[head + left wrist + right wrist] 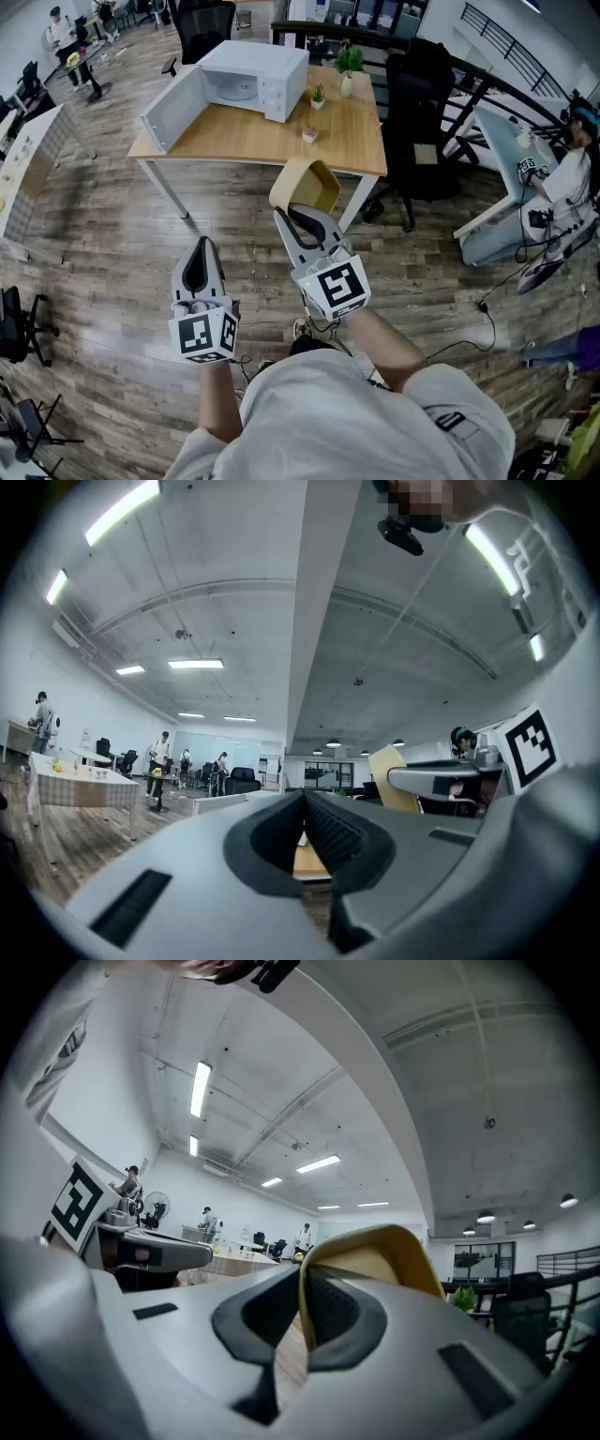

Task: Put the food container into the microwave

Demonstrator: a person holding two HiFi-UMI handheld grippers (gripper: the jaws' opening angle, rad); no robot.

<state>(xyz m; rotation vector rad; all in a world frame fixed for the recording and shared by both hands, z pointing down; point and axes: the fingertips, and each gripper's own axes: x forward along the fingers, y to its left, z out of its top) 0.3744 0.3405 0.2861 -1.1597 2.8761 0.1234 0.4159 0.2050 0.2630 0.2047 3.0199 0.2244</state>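
Note:
A tan food container hangs in the air in front of the wooden table, with my right gripper shut on its near rim. The right gripper view shows that rim clamped between the dark pads of my right gripper. At the table's far left stands a white microwave, its door swung wide open to the left. My left gripper is lower and to the left, over the floor, shut with nothing in it. The container also shows in the left gripper view.
Two small potted plants and a small cup stand on the table to the right of the microwave. A black office chair is at the table's right end. A person sits at a desk on the far right.

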